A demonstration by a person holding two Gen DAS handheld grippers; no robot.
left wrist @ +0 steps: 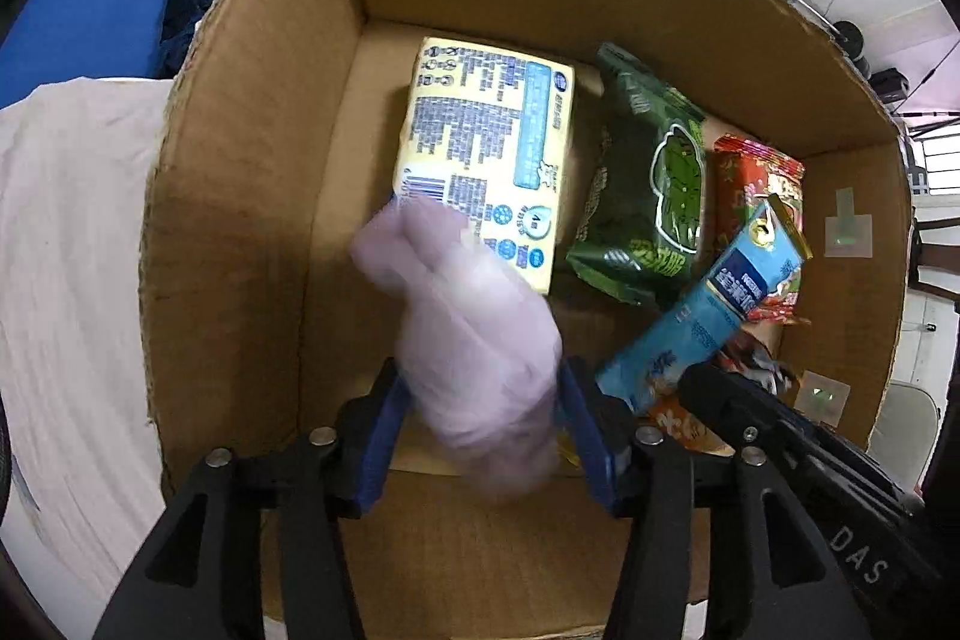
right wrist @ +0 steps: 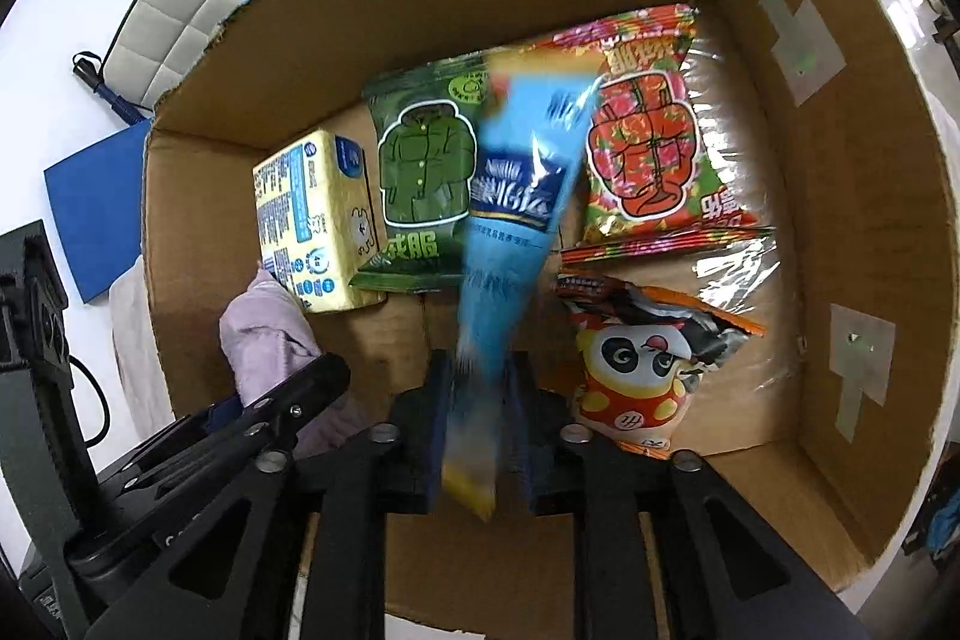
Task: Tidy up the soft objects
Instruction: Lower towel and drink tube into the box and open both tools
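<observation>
My left gripper (left wrist: 480, 400) is shut on a lilac cloth (left wrist: 474, 340) and holds it inside an open cardboard box (left wrist: 240, 160), near its left wall. My right gripper (right wrist: 480, 400) is shut on a long blue snack packet (right wrist: 516, 196) and holds it over the box's middle. On the box floor lie a yellow tissue pack (left wrist: 480, 148), a green snack bag (left wrist: 648, 184), a red flowered snack bag (right wrist: 648, 130) and a panda snack bag (right wrist: 636, 364). The cloth (right wrist: 270, 334) and the left gripper also show in the right wrist view.
The box walls (right wrist: 840, 220) rise on all sides, with tape patches on the right wall. A white sheet (left wrist: 72, 250) and a blue mat (left wrist: 90, 16) lie left of the box. A padded white chair (right wrist: 180, 22) stands behind it.
</observation>
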